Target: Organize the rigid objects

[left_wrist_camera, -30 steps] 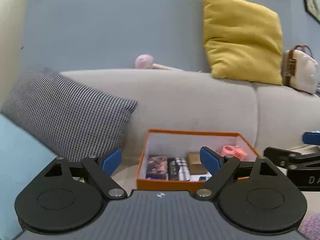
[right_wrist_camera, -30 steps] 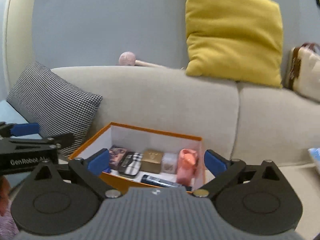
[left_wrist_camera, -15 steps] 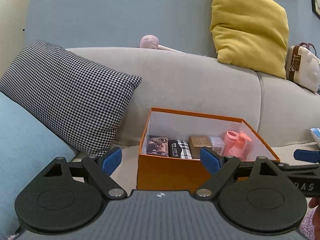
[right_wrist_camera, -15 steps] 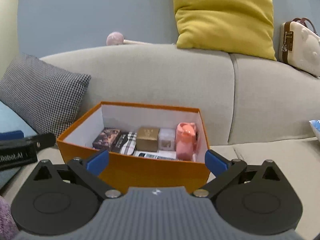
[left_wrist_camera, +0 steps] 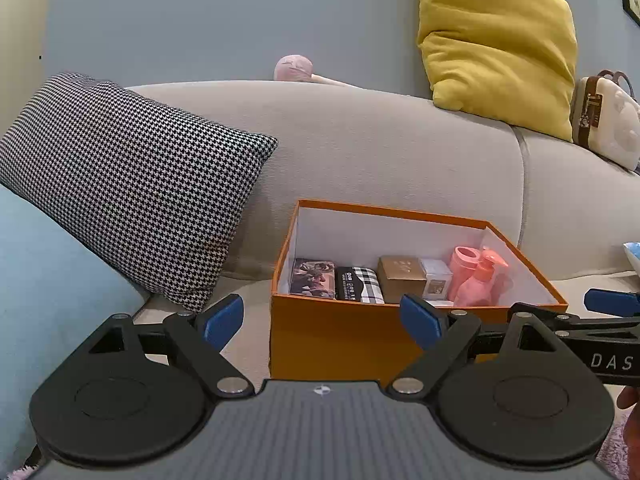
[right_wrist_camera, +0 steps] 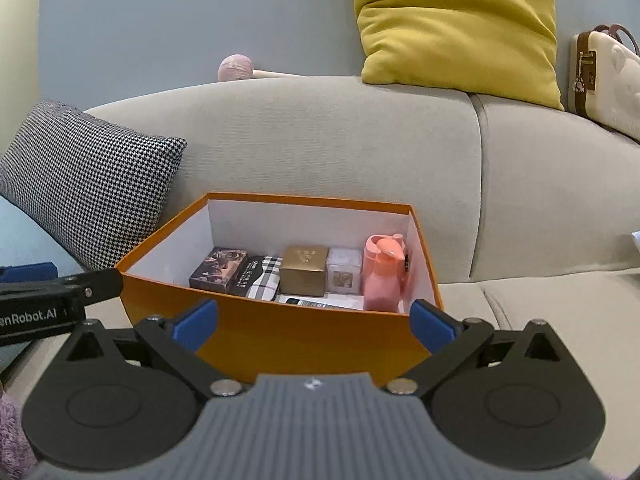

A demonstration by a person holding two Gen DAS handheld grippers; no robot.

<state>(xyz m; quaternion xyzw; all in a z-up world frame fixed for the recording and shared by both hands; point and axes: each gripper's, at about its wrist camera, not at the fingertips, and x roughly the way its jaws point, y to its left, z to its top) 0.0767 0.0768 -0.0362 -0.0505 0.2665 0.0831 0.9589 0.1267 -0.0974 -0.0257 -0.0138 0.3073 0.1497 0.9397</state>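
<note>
An orange box (left_wrist_camera: 332, 336) (right_wrist_camera: 280, 332) stands on the grey sofa seat. Inside it are a dark picture box (right_wrist_camera: 218, 268), a plaid black case (right_wrist_camera: 260, 276), a gold box (right_wrist_camera: 304, 270), a small clear box (right_wrist_camera: 344, 276), a pink spray bottle (right_wrist_camera: 384, 276) and a flat dark tube (right_wrist_camera: 316, 302). My left gripper (left_wrist_camera: 322, 318) is open and empty, in front of the box's near wall. My right gripper (right_wrist_camera: 314, 322) is open and empty, also in front of the box. The right gripper's arm shows at the right of the left wrist view (left_wrist_camera: 592, 320).
A houndstooth cushion (left_wrist_camera: 132, 208) leans at the left beside a light blue cushion (left_wrist_camera: 48, 280). A yellow cushion (right_wrist_camera: 456, 24), a pink-headed massage hammer (right_wrist_camera: 236, 68) and a cream small case (right_wrist_camera: 604, 76) sit on the sofa back.
Both grippers have drawn back and risen, so the box shows lower and more from above. Both stay open and empty.
</note>
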